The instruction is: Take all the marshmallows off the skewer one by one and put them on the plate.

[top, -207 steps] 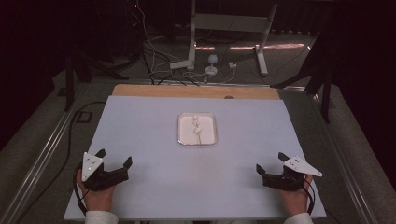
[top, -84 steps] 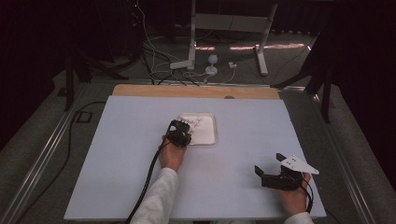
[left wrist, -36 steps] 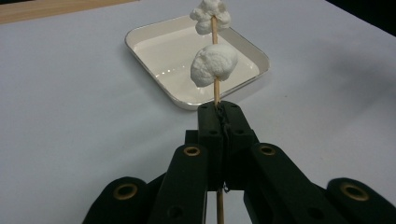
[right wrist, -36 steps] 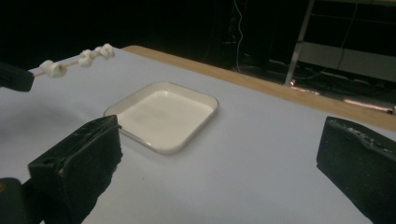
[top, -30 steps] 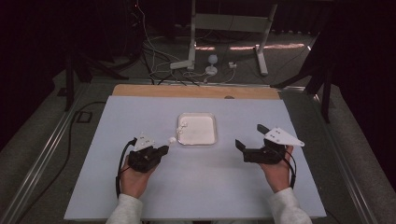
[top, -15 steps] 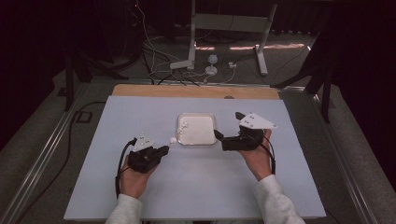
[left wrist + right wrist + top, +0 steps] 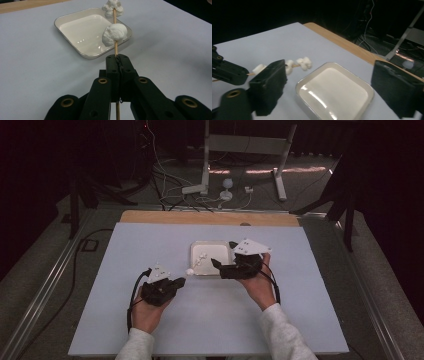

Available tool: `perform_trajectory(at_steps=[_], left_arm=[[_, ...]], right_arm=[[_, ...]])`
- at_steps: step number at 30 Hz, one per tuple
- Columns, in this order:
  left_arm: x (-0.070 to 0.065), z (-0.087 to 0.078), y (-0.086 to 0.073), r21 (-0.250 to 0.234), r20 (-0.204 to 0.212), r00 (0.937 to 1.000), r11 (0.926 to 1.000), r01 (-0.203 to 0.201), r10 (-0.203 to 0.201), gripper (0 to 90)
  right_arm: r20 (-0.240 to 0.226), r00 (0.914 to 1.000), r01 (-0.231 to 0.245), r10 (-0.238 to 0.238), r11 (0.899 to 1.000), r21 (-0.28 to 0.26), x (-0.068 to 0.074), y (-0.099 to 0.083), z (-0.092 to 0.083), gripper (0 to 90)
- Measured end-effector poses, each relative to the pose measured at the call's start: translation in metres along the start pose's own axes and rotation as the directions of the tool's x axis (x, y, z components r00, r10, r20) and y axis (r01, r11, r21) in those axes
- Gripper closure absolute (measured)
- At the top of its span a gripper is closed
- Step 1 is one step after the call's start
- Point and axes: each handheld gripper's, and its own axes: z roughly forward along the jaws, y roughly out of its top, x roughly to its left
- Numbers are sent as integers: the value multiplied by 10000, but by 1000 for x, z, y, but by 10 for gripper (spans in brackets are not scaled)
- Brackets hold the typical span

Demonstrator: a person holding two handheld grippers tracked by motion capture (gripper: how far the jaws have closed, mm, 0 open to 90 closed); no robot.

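My left gripper (image 7: 117, 58) is shut on a thin wooden skewer (image 7: 115, 47) threaded with white marshmallow-like lumps (image 7: 115, 33). The skewer's far end reaches over the near rim of a shallow white square tray (image 7: 82, 30). In the high view the left gripper (image 7: 180, 281) rests left of the tray (image 7: 215, 247), with a white lump (image 7: 190, 271) beside its tip. My right gripper (image 7: 223, 255) hovers at the tray's right side. Its jaws have just been closing but stand wide apart (image 7: 333, 80) with nothing gripped. Below them lies the tray (image 7: 334, 97), with the lumps (image 7: 304, 62) to its left.
The tray sits mid-table on a pale blue-grey mat (image 7: 210, 320). A wooden strip (image 7: 150, 217) runs along the far edge. Beyond the table are a stand's metal legs (image 7: 280, 170) and loose cables (image 7: 200, 200) on the floor.
The right gripper has travelled left from the table's right side to the tray. The left gripper has stayed still with the skewer. Several seconds ago the skewer lay in the tray.
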Motion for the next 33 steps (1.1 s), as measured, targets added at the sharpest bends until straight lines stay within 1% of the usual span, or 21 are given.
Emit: perform_trajectory(at_steps=[1, 2, 3, 4, 5, 6, 7, 9, 12, 14, 15, 17, 18, 19, 20, 21, 23, 24, 28, 31, 33], left_arm=[[0, 0, 0, 3, -16, 10000, 10000, -2, 2, 895], [-1, 0, 0, 6, -19, 10000, 10000, -3, 3, 895], [-1, 0, 0, 8, -12, 10000, 10000, -23, 23, 895], [0, 0, 0, 10, 1, 10000, 10000, -17, 17, 895], [0, 0, 0, 3, -3, 10000, 10000, -16, 16, 895], [-1, 0, 0, -3, 33, 10000, 10000, -23, 23, 895], [-1, -1, 0, -3, 9, 10000, 10000, -96, 96, 896], [-2, -1, 1, -22, 26, 9999, 9999, -165, 165, 896], [-4, -3, 3, -71, 88, 9996, 9996, -267, 268, 896], [-5, -3, 3, -64, 169, 9991, 9992, -400, 401, 897], [-6, -2, 3, -69, 213, 9988, 9990, -442, 443, 897], [-7, -2, 4, -94, 345, 9980, 9985, -534, 537, 897], [-8, -2, 4, -66, 314, 9978, 9983, -583, 585, 897], [-8, -2, 4, -76, 290, 9978, 9982, -600, 602, 897], [-8, -3, 4, -99, 311, 9977, 9981, -605, 608, 897], [-8, -3, 4, -97, 323, 9976, 9981, -609, 612, 898], [-8, -3, 4, -72, 315, 9971, 9976, -686, 688, 898], [-8, -3, 4, -68, 300, 9971, 9975, -702, 704, 898], [-8, -4, 5, -134, 270, 9971, 9974, -706, 709, 899], [-9, -4, 6, -146, 229, 9973, 9975, -695, 698, 898], [-9, -4, 6, -145, 205, 9974, 9975, -692, 694, 898]], right_arm=[[0, 10000, 0, 0, 10000, 0, 0, 0, 0, 211], [53, 9999, 130, -130, 9999, 75, 3, 1, 1, 282], [255, 9994, 239, -243, 9996, 160, 6, 1, 2, 361], [190, 9992, 351, -356, 9991, 256, 8, 2, 4, 406], [-32, 9989, 468, -467, 9983, 339, 10, 2, 5, 449], [-98, 9980, 629, -626, 9970, 447, 14, 1, 8, 500], [-222, 9970, 757, -746, 9958, 516, 16, 1, 10, 530], [-230, 9960, 883, -869, 9934, 726, 20, 1, 15, 573], [-258, 9966, 796, -777, 9934, 831, 20, -1, 22, 601], [-212, 9979, 636, -620, 9941, 881, 18, -2, 27, 603], [-268, 9984, 528, -506, 9945, 903, 17, -3, 30, 602], [-274, 9984, 521, -497, 9944, 925, 16, -3, 31, 600], [-403, 9986, 392, -354, 9944, 980, 14, -4, 33, 607], [-403, 9986, 392, -354, 9944, 980, 14, -4, 33, 607], [-520, 9984, 278, -227, 9946, 998, 13, -4, 34, 636], [-740, 9973, 72, 3, 9949, 1008, 12, -5, 34, 659], [-937, 9954, -98, 198, 9942, 1067, 11, -6, 35, 691], [-953, 9952, -124, 227, 9941, 1074, 10, -6, 35, 702], [-849, 9961, -159, 255, 9936, 1120, 11, -6, 35, 785], [-602, 9982, 15, 53, 9936, 1129, 14, -6, 35, 812], [-332, 9994, 102, -66, 9940, 1091, 16, -5, 36, 824]])
